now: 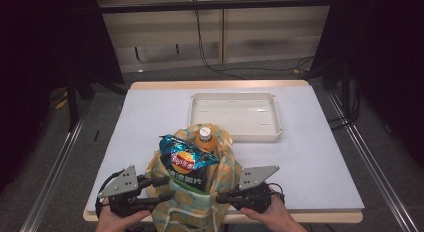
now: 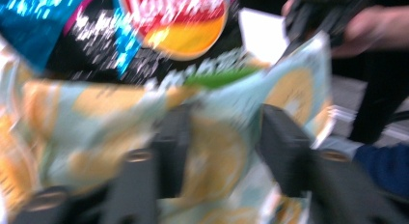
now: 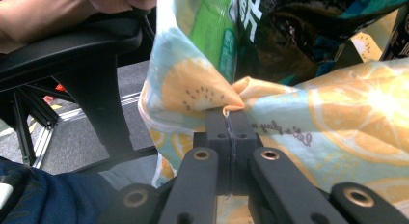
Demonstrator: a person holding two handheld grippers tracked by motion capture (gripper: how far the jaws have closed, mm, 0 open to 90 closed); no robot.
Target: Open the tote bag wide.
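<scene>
Your right gripper (image 3: 230,119) pinches the rim of the fruit-print bag (image 1: 192,202) at the table's near edge; your left gripper (image 2: 219,137) stands spread, bag cloth between its jaws — inside, a chips packet (image 1: 185,159) and bottle (image 1: 205,138); beyond, a white tray (image 1: 235,114).

chip packet (image 1: 184,162) and bottle (image 1: 205,138) in bag (image 1: 225,167), before tray (image 1: 235,114)

High view evenly lit, dark at sides; left gripper view motion-blurred; right gripper view sharp
</scene>
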